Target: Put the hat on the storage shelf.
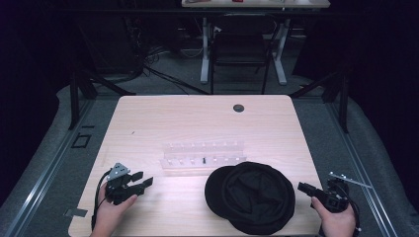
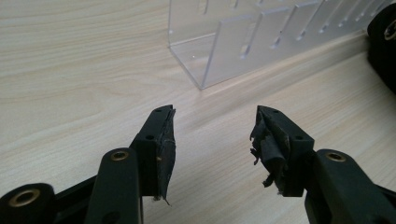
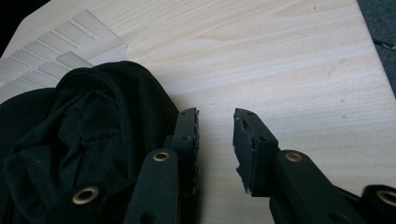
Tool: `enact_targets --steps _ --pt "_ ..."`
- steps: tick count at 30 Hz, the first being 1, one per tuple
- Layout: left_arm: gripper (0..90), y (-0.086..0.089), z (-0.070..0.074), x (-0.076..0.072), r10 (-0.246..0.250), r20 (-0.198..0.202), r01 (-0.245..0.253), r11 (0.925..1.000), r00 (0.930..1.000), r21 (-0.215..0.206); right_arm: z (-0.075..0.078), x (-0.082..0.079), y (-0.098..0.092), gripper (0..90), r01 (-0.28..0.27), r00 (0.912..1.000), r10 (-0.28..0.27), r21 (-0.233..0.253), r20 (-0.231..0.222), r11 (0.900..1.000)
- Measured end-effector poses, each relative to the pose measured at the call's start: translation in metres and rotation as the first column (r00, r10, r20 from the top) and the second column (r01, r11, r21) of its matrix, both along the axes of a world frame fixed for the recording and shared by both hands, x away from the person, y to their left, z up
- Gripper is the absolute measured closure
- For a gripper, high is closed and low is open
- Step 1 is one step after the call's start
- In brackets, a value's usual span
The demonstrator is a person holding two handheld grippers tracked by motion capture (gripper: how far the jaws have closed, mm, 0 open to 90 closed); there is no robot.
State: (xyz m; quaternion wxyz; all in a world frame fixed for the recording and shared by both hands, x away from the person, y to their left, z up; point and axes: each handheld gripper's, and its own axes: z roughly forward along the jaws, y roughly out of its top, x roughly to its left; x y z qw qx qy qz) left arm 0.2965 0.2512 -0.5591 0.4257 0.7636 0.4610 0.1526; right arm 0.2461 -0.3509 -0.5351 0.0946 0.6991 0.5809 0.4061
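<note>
Nothing has yet been grasped: the black cap (image 1: 252, 196) lies on the surface (image 1: 197, 118), just before the clear rack (image 1: 202, 157). The right gripper (image 3: 215, 122) is held open beside it; the left gripper (image 2: 212, 123), wide, is kept apart.

A plain black cap (image 1: 252, 196) is lying on the pale, wood-grained table (image 1: 163, 118). The slotted rack (image 1: 202, 157) is showing clear and colourless, with one small black piece in it. Both the left gripper (image 1: 143, 178) and right gripper (image 1: 302, 187) are appearing black, with brass-coloured rivets.
</note>
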Motion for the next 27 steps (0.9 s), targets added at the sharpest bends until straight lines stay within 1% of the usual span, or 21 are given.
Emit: enact_targets --steps 1,2,3,4,5,6,7,9,12,13,16,18,19,21,22,26,27 --pt "48.6 -0.001 0.000 0.000 -0.005 0.001 0.005 0.9999 1.0000 0.012 0.001 -0.001 -0.001 70.5 -0.011 0.9998 0.011 -0.015 -0.018 1.000" --pt "48.5 -0.001 0.000 0.000 -0.008 -0.001 0.008 0.9998 1.0000 0.018 -0.001 0.000 0.000 70.5 -0.005 1.0000 0.005 -0.001 -0.008 1.000" --pt "48.5 -0.001 0.000 0.000 -0.004 0.009 0.004 0.9998 1.0000 0.019 -0.001 0.000 0.001 70.5 -0.002 1.0000 0.002 -0.003 -0.007 1.000" --pt "48.5 -0.001 0.000 0.000 -0.006 0.004 0.006 0.9998 1.0000 0.019 -0.001 0.000 0.001 70.5 -0.002 1.0000 0.002 -0.006 -0.009 1.000" --pt "48.6 -0.001 0.000 0.000 -0.004 -0.002 0.004 0.9999 1.0000 0.009 0.000 0.000 0.000 70.5 -0.007 0.9999 0.007 -0.010 -0.012 1.000" --pt "48.7 -0.002 0.000 0.000 -0.001 0.001 0.001 1.0000 1.0000 0.003 0.000 -0.001 0.000 70.5 -0.007 0.9999 0.007 -0.008 -0.013 1.000" --pt "48.7 -0.002 0.000 -0.001 -0.002 -0.002 0.002 1.0000 1.0000 0.000 0.001 -0.001 -0.002 70.5 -0.016 0.9995 0.015 -0.025 -0.026 1.000" --pt "48.7 -0.001 0.001 -0.001 -0.007 -0.008 0.008 1.0000 0.9999 0.002 0.000 -0.001 -0.002 70.5 -0.015 0.9995 0.014 -0.027 -0.027 1.000" --pt "48.7 -0.001 0.001 -0.001 -0.005 -0.008 0.005 1.0000 1.0000 0.001 0.001 -0.001 -0.001 70.5 -0.016 0.9994 0.015 -0.021 -0.030 1.000" --pt "48.7 -0.001 0.001 -0.001 -0.004 -0.007 0.004 1.0000 1.0000 -0.001 0.001 -0.001 0.000 70.5 -0.010 0.9998 0.010 -0.007 -0.018 1.000" --pt "48.8 -0.001 0.001 -0.001 -0.002 -0.007 0.002 1.0000 1.0000 -0.008 0.002 -0.001 0.001 70.7 -0.020 0.9996 0.019 -0.016 -0.019 1.000" --pt "48.9 -0.001 0.001 -0.001 -0.002 -0.010 0.001 1.0000 1.0000 -0.007 0.003 -0.001 0.001 71.0 -0.019 0.9996 0.019 -0.009 -0.019 1.000" --pt "48.9 -0.001 0.001 -0.001 -0.002 -0.010 0.001 1.0000 0.9999 -0.008 0.003 -0.001 0.001 71.0 -0.026 0.9993 0.026 -0.017 -0.025 1.000" --pt "48.9 -0.001 0.001 -0.001 -0.003 -0.011 0.003 1.0000 0.9999 -0.005 0.004 -0.001 0.001 71.0 -0.022 0.9995 0.021 -0.021 -0.024 1.000" --pt "48.9 -0.001 0.001 -0.001 0.000 -0.010 0.000 1.0000 1.0000 -0.007 0.007 -0.002 0.002 71.0 -0.023 0.9994 0.021 -0.040 -0.027 0.999" --pt "48.9 0.000 0.001 -0.001 0.004 -0.008 -0.004 0.9999 1.0000 -0.011 0.013 -0.004 0.003 71.2 -0.020 0.9994 0.019 -0.012 -0.030 1.000" --pt "48.9 0.000 0.001 -0.001 0.004 -0.008 -0.004 0.9999 1.0000 -0.011 0.015 -0.004 0.002 71.2 -0.026 0.9992 0.026 -0.016 -0.032 1.000"
